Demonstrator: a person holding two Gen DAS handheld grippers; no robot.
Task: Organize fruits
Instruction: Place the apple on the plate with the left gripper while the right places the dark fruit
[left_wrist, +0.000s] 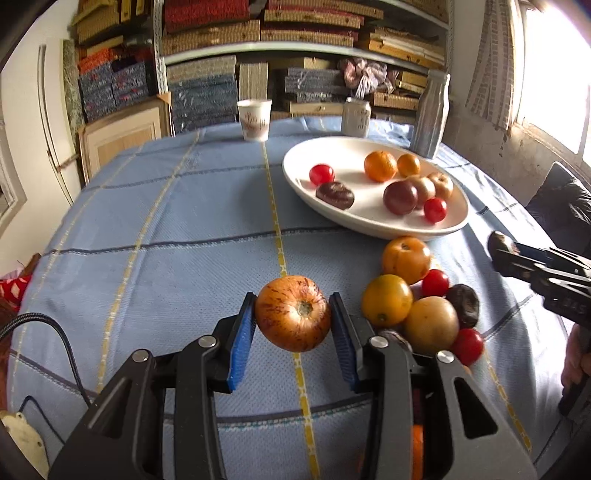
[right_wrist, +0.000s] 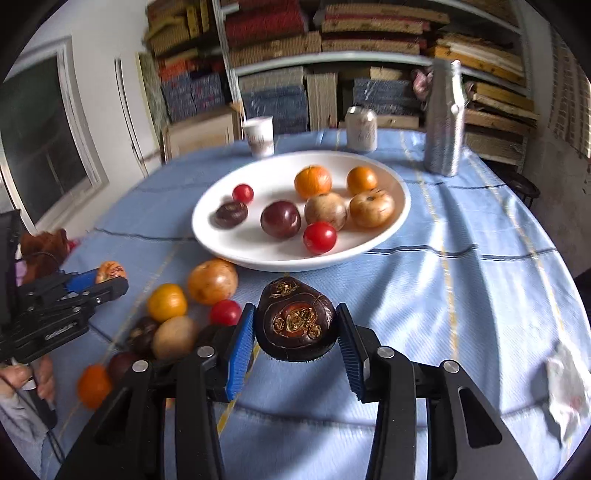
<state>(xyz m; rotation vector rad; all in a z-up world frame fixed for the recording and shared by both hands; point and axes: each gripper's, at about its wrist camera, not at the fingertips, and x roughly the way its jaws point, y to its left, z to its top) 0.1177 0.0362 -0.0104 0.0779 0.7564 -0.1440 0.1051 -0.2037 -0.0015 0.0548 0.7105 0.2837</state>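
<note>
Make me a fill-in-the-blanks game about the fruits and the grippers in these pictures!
1. The left gripper holds a streaky orange fruit, and the right gripper holds a dark ____ one.
2. The white plate has ____ small red tomatoes on it.
3. The tablecloth is light ____ with stripes.
4. Behind the plate stand a paper cup, a can and a silver ____.

Missing words: brown; two; blue; bottle

plate (right_wrist: 221, 243) behind loose fruit pile (right_wrist: 173, 317), cup (right_wrist: 259, 136) behind plate
</note>
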